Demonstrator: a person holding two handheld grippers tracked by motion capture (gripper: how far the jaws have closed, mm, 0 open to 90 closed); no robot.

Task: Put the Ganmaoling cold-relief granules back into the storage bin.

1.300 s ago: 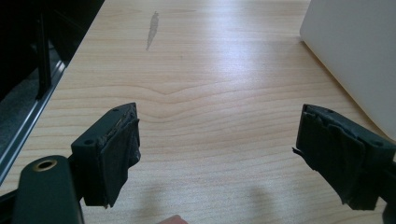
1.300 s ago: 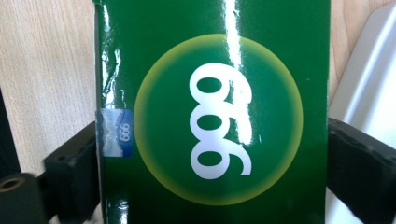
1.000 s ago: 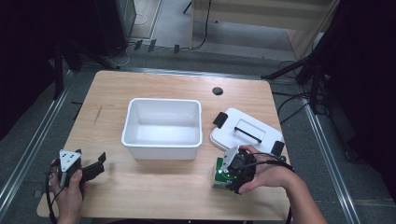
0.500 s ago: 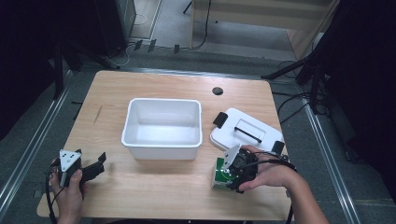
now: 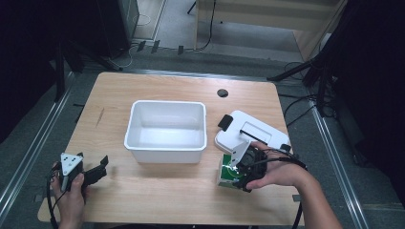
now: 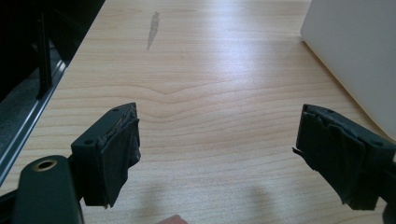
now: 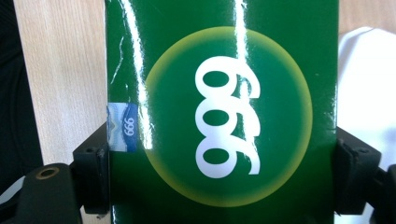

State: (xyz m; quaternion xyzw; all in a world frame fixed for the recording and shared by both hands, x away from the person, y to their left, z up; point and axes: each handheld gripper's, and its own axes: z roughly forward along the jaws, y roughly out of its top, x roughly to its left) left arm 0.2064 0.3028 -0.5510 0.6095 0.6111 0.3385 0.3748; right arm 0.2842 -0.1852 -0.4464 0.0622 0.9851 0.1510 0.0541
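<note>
A light wooden table (image 5: 157,195) stands on grey floor (image 5: 267,33), dark surroundings either side.

one white tub (image 5: 166,131), one lid (image 5: 250,132), one green box (image 7: 219,112)

The green box (image 7: 219,112) carried large white digits, "999", inside a yellow-edged green circle at the centre of the right gripper view, turned sideways in the frame. A small blue-and-white sticker (image 7: 122,127) on the box's left edge repeated "999" in smaller print. Nothing else was legible.
</note>
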